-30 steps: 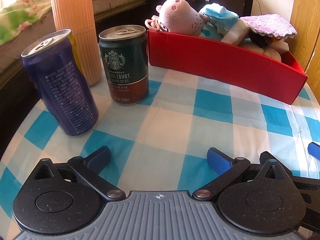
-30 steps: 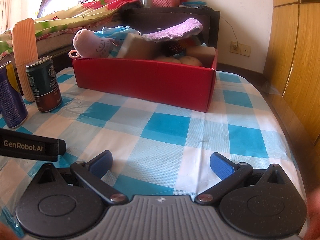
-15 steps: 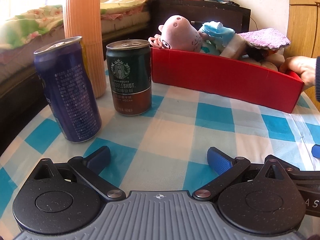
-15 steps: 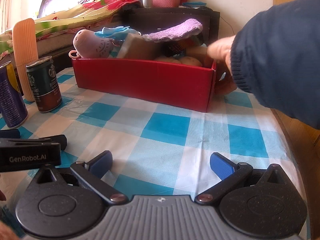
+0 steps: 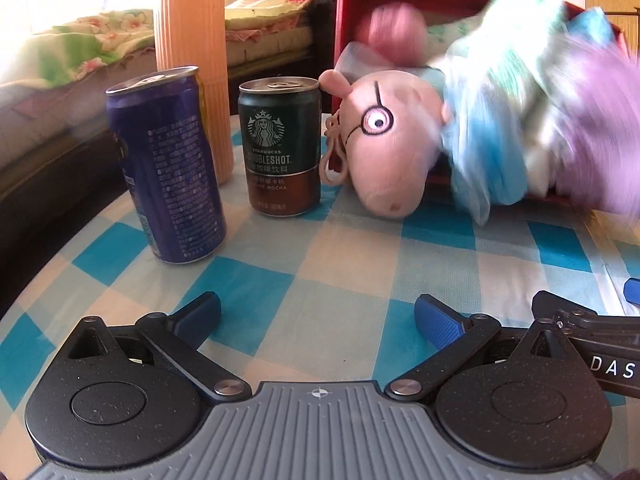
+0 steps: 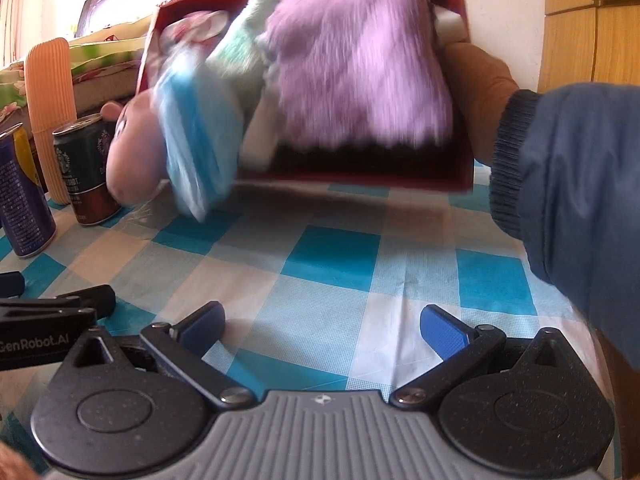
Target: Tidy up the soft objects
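A bare hand (image 6: 480, 92) in a blue sleeve tips the red box (image 6: 400, 172) toward me, and its soft things spill out blurred: a pink pig plush (image 5: 384, 148), a light blue cloth (image 5: 484, 160) and a purple fluffy cloth (image 6: 356, 60). The pig's snout rests on the checked tablecloth (image 5: 340, 264). The box also shows in the left wrist view (image 5: 344, 12). My left gripper (image 5: 318, 320) is open and empty, low over the table. My right gripper (image 6: 320, 326) is open and empty too, well short of the box.
A blue can (image 5: 166, 164), a dark Starbucks can (image 5: 282, 146) and a tall ribbed orange container (image 5: 192, 60) stand at the left. A bed lies behind the table. The table edge curves away at the left. A wooden cabinet stands at the right.
A hand reached in and took the right end of the red box, then tipped it up. The soft things now tumble out toward the table. Both grippers stay open and low.
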Demonstrator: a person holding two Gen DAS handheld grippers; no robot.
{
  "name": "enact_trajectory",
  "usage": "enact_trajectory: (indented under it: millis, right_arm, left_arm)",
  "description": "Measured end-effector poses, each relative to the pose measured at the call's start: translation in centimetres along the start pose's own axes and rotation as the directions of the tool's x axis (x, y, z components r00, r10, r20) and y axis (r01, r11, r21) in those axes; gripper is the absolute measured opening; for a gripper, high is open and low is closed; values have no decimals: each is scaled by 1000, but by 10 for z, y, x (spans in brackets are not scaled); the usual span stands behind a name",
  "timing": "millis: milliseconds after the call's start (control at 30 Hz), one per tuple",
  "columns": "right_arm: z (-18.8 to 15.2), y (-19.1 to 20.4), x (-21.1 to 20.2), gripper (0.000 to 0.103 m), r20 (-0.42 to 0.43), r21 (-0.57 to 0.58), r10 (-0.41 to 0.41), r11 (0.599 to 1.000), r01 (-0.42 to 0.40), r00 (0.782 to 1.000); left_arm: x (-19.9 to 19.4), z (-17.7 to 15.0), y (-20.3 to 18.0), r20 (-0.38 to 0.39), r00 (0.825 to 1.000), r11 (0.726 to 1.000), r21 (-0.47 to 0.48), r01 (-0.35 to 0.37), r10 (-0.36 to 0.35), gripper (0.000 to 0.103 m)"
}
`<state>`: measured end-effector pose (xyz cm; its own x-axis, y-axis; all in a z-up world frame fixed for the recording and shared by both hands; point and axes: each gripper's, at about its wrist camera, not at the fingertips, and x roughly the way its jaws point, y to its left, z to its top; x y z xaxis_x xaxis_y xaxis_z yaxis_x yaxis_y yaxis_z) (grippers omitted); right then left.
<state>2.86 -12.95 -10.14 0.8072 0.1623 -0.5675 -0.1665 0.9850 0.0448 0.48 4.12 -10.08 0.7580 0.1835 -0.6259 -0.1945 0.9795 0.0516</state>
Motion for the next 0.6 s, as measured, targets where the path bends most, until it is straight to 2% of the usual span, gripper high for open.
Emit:
enact_trajectory:
  millis: [600]
  right_arm:
    - [-1,-1,0,85,2,0,0,1000,0,1000]
  left_arm:
    - [0,1,1,-1,1000,1000,-1,0,0,98]
